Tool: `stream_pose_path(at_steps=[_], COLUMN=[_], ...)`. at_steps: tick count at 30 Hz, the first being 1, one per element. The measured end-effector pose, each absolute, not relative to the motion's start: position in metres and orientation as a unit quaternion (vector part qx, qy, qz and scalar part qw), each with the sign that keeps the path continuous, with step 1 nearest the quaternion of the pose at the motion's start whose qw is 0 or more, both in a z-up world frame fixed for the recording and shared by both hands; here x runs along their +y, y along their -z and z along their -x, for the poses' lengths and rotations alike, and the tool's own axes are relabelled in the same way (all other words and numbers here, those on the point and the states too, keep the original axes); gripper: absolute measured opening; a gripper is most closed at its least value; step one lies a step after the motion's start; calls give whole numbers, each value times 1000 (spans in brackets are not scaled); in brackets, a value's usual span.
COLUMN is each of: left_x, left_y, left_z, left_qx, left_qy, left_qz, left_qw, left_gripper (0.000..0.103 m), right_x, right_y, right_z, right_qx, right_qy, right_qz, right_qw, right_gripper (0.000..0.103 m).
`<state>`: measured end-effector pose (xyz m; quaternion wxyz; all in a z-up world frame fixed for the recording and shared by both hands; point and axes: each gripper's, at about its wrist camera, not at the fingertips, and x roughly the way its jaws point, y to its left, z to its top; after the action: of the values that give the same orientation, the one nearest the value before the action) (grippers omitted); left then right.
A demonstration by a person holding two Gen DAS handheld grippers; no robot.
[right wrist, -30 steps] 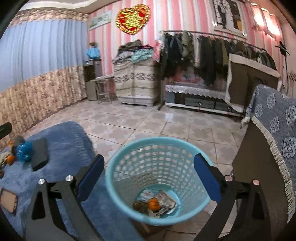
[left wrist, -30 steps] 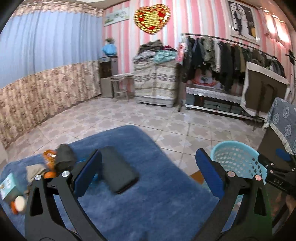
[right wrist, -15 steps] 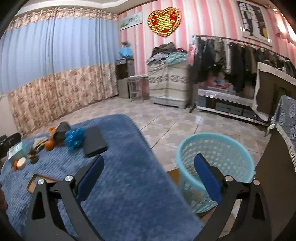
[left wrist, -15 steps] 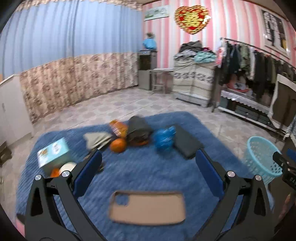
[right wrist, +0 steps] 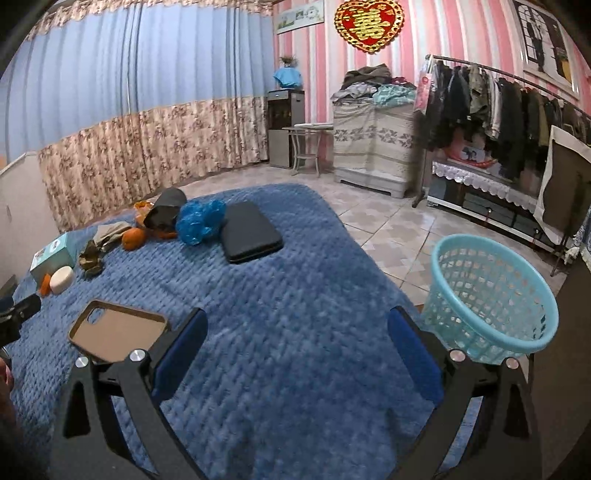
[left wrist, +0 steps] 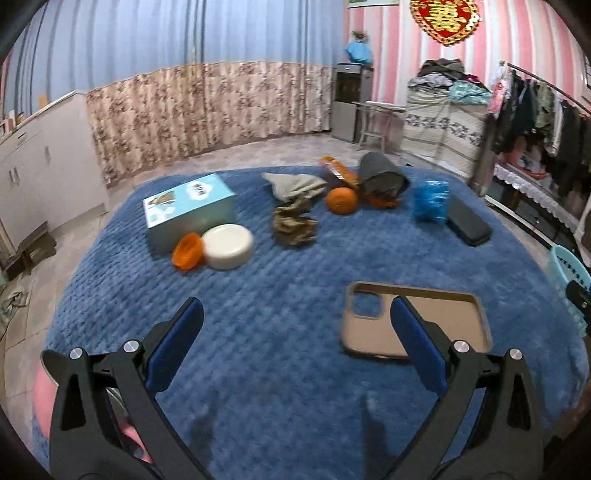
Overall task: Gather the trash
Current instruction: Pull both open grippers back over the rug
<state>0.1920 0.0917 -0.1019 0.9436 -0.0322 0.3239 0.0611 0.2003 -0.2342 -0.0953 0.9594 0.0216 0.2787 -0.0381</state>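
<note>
We find the left tongs (left wrist: 295, 326) spread wide and empty above the blue quilted blanket (left wrist: 288, 280). The right tongs (right wrist: 297, 328) are likewise spread and hold nothing, over the same blanket.

Items lie in a loose row across the far half of the blanket. From the left: a light-blue cardboard box (left wrist: 189, 210) with printed pictures, its writing too small to read; a small orange plastic cup (left wrist: 187, 251) on its side, touching a round white lid-like dish (left wrist: 228, 246); a crumpled brown paper wad (left wrist: 294, 225); a grey-green cloth (left wrist: 295, 184); a round orange fruit (left wrist: 341, 200); an orange snack wrapper (left wrist: 338, 171), print illegible; a dark grey rolled bag (left wrist: 382, 180); a crumpled blue plastic wad (left wrist: 430, 201); and a flat black case (left wrist: 468, 220).

A tan phone case (left wrist: 443, 319), inner side up, lies nearer, partly behind the left tongs' right finger.

The light-blue plastic mesh basket (right wrist: 491, 295) stands on the tiled floor (right wrist: 384, 221), just beside the blanket's right edge. A red-and-gold heart ornament (right wrist: 368, 24) with gold characters hangs on the striped wall.
</note>
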Motion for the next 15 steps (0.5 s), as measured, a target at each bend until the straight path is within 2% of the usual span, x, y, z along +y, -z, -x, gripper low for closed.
stream_pose_path(at_steps=[6, 13, 15], left_x=[119, 136, 130], left_y=[108, 115, 115], left_z=[-217, -257, -270], left_qx=[325, 347, 346], left_qy=[-89, -99, -93], left_qz=[42, 65, 63], left_qw=[941, 930, 931], left_gripper=[98, 86, 85], right_x=[-224, -225, -225], right_y=[99, 109, 112], right_z=[-212, -226, -230], right_qx=[289, 302, 306], right_qy=[31, 28, 28], right_qz=[-14, -21, -21], right_qw=[957, 953, 951], right_gripper=[96, 96, 96])
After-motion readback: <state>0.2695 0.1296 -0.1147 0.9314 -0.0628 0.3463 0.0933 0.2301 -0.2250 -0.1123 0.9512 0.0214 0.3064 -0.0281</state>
